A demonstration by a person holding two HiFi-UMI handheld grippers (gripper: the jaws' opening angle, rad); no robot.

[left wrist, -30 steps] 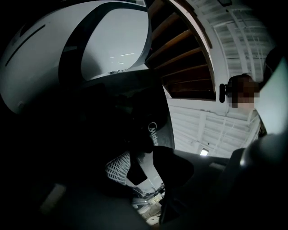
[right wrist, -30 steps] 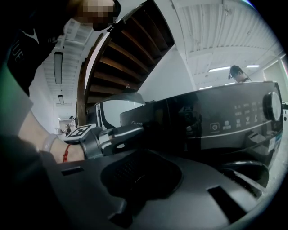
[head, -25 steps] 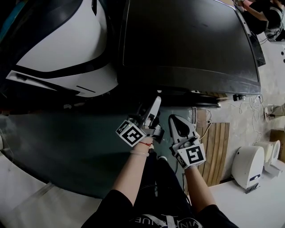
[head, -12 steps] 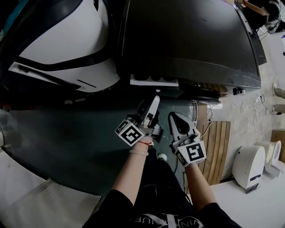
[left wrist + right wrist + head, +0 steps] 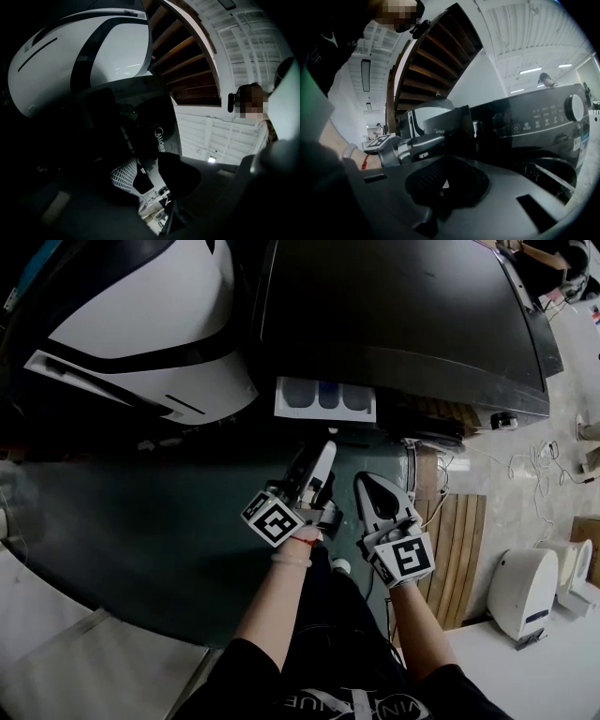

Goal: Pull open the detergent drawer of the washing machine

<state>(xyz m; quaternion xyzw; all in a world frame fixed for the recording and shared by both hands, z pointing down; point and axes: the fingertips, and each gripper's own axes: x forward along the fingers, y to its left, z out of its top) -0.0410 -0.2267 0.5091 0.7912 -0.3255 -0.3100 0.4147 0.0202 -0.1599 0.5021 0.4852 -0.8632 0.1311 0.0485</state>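
Note:
The black washing machine [image 5: 394,315] fills the top of the head view. Its white detergent drawer [image 5: 324,398], with blue-lined compartments, sticks out from the front at the left. My left gripper [image 5: 328,448] reaches up to the drawer's dark front panel and is shut on it. In the left gripper view that panel [image 5: 157,136] with its logo sits between the jaws of the left gripper [image 5: 147,176]. My right gripper [image 5: 364,487] hangs just right of the left one, shut and holding nothing. The right gripper view shows the control panel [image 5: 543,117] beyond the right gripper [image 5: 445,185].
A rounded white-and-black appliance [image 5: 141,324] stands left of the machine. Wooden slats [image 5: 459,549], a white device [image 5: 523,589] and loose cables [image 5: 534,460] lie on the right. A dark green floor [image 5: 141,531] spreads below. A wooden staircase [image 5: 436,56] rises overhead.
The detergent drawer has slid out of the machine towards me, from hidden to showing its compartments. My left gripper has drawn back with it. The right gripper has barely shifted.

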